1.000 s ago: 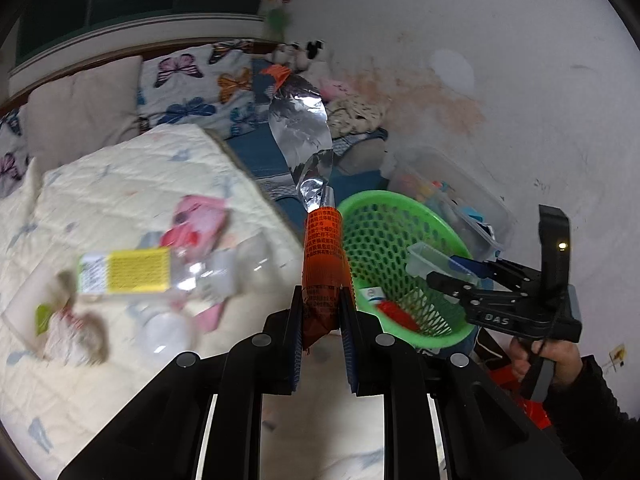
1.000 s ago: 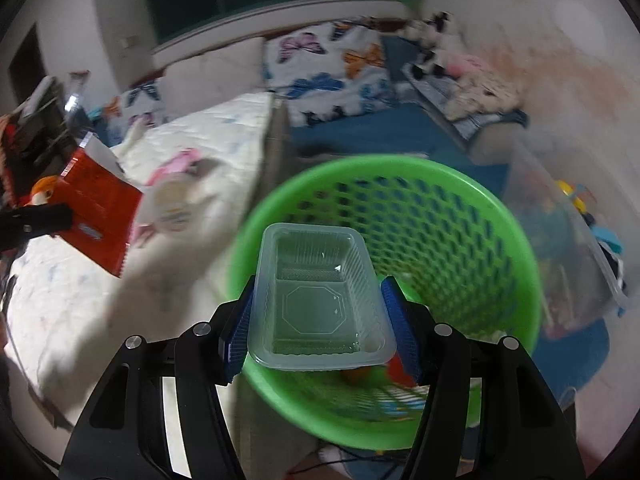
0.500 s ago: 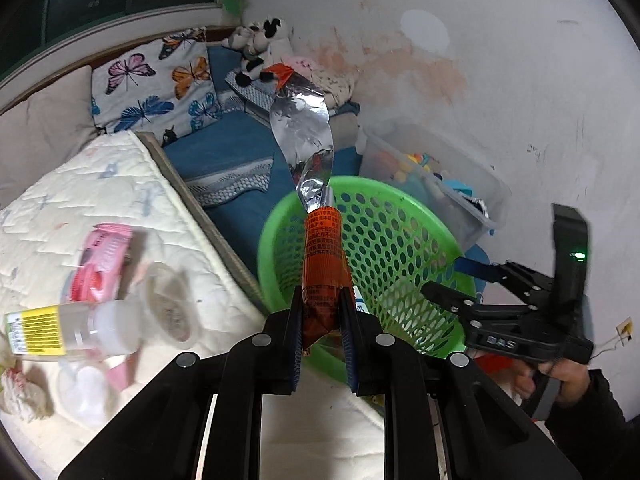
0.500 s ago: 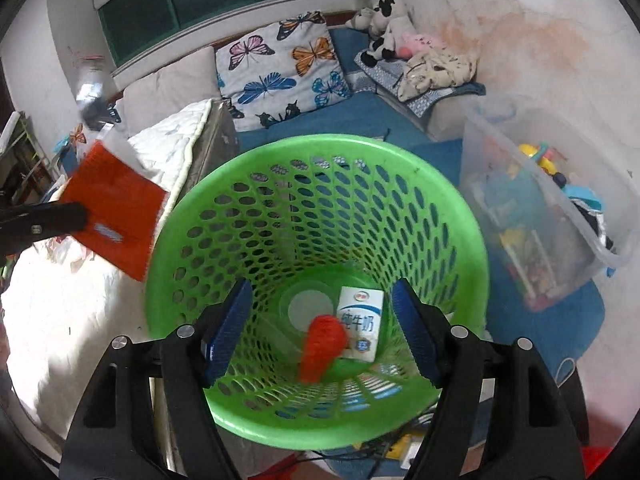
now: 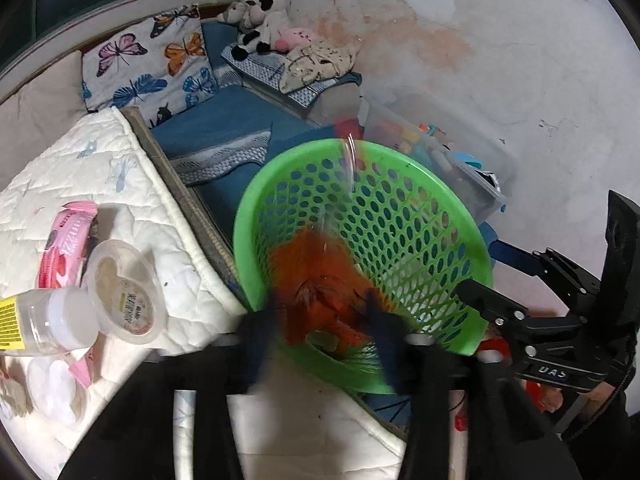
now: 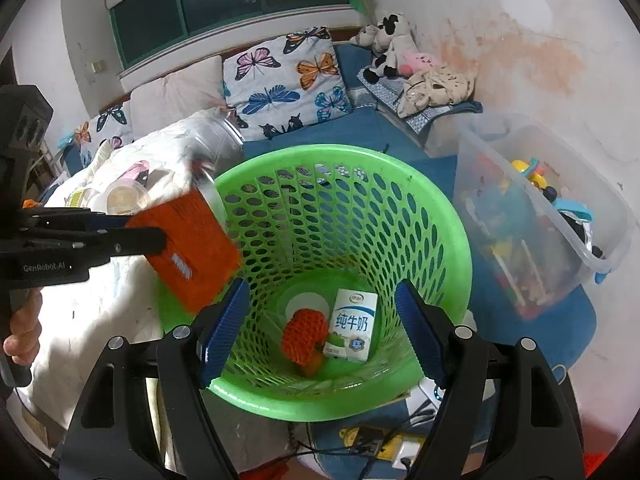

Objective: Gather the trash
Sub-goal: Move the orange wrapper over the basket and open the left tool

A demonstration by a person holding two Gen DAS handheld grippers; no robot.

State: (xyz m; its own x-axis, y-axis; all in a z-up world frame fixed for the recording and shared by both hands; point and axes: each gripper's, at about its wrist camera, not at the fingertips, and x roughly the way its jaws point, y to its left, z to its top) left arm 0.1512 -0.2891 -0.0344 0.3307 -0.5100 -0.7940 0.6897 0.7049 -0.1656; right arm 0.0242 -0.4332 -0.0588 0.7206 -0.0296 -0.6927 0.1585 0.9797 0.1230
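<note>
Orange foil-lined snack wrapper (image 6: 188, 248) slips between opening left gripper (image 5: 324, 320) jaws, above green mesh basket (image 6: 440, 216).
Long axis tips ahead into basket; right gripper (image 6: 322, 328) jaws widening, empty, over it.

Butterfly-print pillow (image 6: 286, 76) leans at the back, on the blue bedding (image 6: 344, 132). Plush cow (image 6: 386, 46) and crumpled spotted cloth (image 6: 438, 88) just right of the pillow. Clear storage bin (image 6: 536, 196) of toys further right of it, by the stained wall (image 6: 520, 52).

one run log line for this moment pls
left gripper: opening, orange wrapper blurred over green basket | right gripper: opening, empty, above basket | in basket: milk carton
</note>
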